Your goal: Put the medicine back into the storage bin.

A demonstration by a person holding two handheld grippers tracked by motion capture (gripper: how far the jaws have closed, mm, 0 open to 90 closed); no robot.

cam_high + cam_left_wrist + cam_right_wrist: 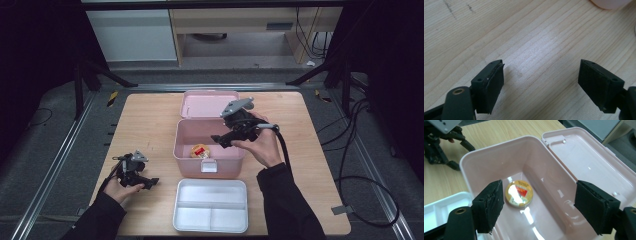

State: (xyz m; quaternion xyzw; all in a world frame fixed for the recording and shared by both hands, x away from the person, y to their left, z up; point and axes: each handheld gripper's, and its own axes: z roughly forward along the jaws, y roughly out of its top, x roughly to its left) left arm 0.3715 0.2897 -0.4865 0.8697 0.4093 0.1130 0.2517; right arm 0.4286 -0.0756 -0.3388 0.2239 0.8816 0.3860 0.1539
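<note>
The white tray lies nearest on the bench. At the left, the left hand-held gripper rests wide and empty. Farther off, the right hand-held gripper hangs wide and empty above the pink box; lift it straight clear, off the round tin on the box floor.

Box open on top; walls around tin.

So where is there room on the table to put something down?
Bare wood lies left of the pink box, between it and the left tongs, and along the table by the open lid. The strip right of the white tray is free too. Over the box it's crowded: the right tongs hang there above the round tin.
</note>
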